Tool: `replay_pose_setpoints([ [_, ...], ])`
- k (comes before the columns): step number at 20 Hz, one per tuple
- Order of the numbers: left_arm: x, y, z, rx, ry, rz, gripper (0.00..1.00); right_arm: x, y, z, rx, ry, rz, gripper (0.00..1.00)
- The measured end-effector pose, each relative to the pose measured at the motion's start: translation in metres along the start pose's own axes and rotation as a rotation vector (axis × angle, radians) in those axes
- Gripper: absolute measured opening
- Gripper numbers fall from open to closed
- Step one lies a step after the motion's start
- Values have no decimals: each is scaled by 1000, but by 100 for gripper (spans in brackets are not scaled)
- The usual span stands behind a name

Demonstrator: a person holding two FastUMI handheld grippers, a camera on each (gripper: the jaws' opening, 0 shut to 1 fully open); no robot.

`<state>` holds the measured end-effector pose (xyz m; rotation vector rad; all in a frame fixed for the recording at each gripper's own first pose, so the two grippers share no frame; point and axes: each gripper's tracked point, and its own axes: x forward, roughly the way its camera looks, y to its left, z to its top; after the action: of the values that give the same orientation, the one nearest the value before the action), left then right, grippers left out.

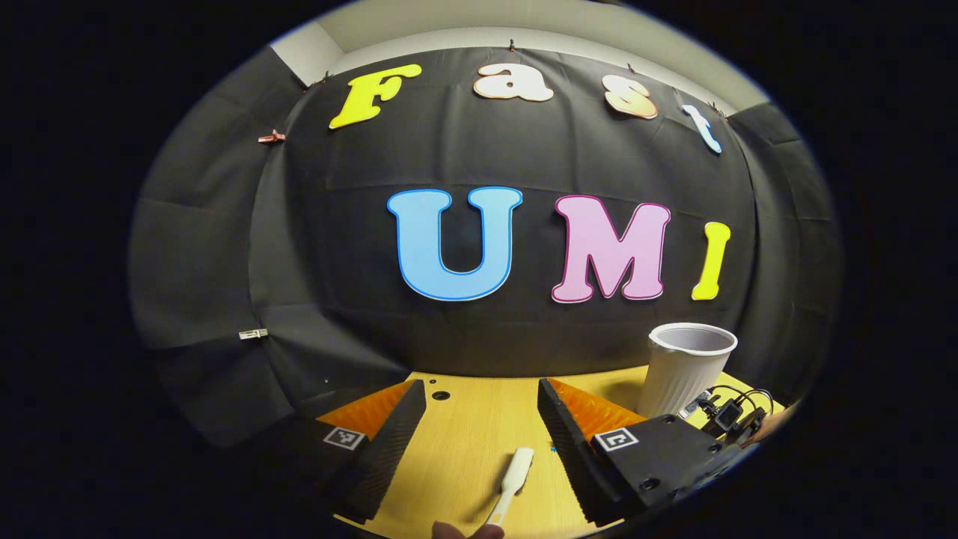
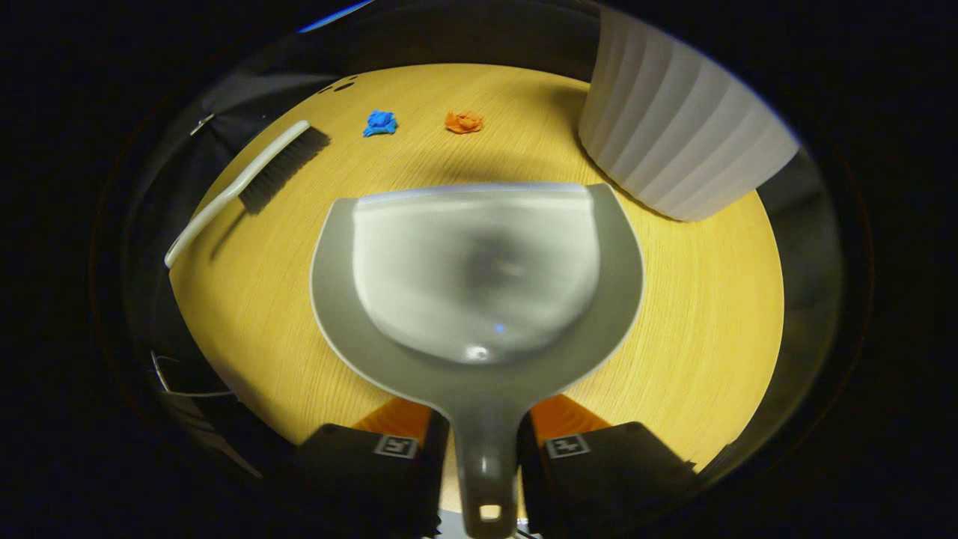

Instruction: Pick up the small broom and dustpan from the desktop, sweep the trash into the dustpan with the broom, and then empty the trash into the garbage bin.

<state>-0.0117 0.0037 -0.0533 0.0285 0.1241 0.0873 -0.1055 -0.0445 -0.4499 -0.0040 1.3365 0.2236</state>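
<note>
Glossy smooth plastic dustpan (image 2: 479, 277) on a matt wood-grain desktop (image 2: 711, 314); ribbed bin (image 2: 673, 127).

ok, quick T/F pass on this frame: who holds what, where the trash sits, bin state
1. The right gripper has its fingers closed on the dustpan handle. True.
2. The left gripper already grips the broom. False: its fingers stand open, the broom handle lying on the desk between them.
3. Blue scrap and orange scrap lie inside the dustpan. False: both sit on the desk beyond its front edge.
4. The white ribbed bin stands upright on the desk. True.
</note>
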Motion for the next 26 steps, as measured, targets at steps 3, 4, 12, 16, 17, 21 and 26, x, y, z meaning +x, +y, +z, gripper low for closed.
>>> replay_pose_setpoints([
  [3, 7, -5, -10, -6, 30, -7, 96, -2, 1, 1, -25, -26, 14, 38],
  [4, 11, -6, -16, -9, 46, -15, 96, -2, 1, 1, -32, -25, 17, 37],
  [12, 52, -34, -120, -14, 418, -236, 96, -62, -8, 19, -193, -117, -13, 35],
  [16, 60, -42, -208, 54, 767, -289, 95, -84, -8, 16, -185, -134, 3, 35],
  [17, 56, -44, -228, 74, 861, -303, 94, -86, -9, 14, -182, -135, 3, 35],
  [21, 57, -45, -275, 141, 1025, -311, 89, -89, -17, 5, -213, -136, -17, 40],
  [26, 58, -44, -317, 152, 1162, -270, 86, -88, -18, 1, -221, -126, -15, 35],
])
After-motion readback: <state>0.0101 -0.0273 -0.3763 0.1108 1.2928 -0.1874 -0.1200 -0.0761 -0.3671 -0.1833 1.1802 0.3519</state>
